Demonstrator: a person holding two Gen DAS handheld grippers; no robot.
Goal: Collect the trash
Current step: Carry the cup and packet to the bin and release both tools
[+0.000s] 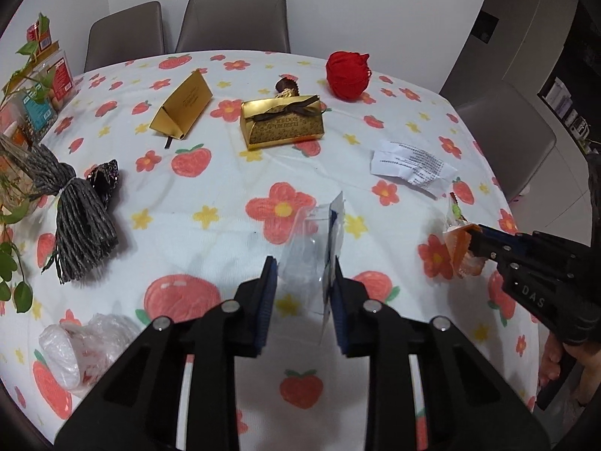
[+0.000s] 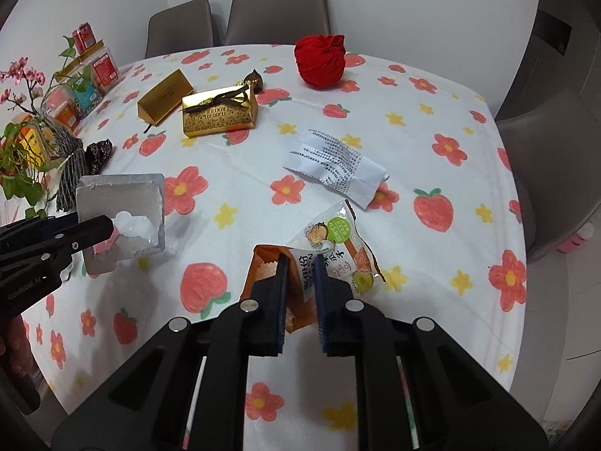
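Both grippers are grasping trash above the tablecloth [image 1: 233,173]: left gripper [image 1: 305,274] is clamping a clear blister pack [image 1: 319,248], right gripper [image 2: 300,274] is pinching an orange snack wrapper [image 2: 330,248]. Still lying on cloth: receipt [image 2: 334,165] beyond the wrapper, crumpled plastic [image 1: 75,345] left of the pack. Approx. early stage.

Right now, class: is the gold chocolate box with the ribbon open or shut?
Shut: the gold chocolate box has its flap down, with the brown ribbon tied across the top.

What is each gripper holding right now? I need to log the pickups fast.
Left gripper: closed on the clear blister pack.
Right gripper: closed on the orange snack wrapper.
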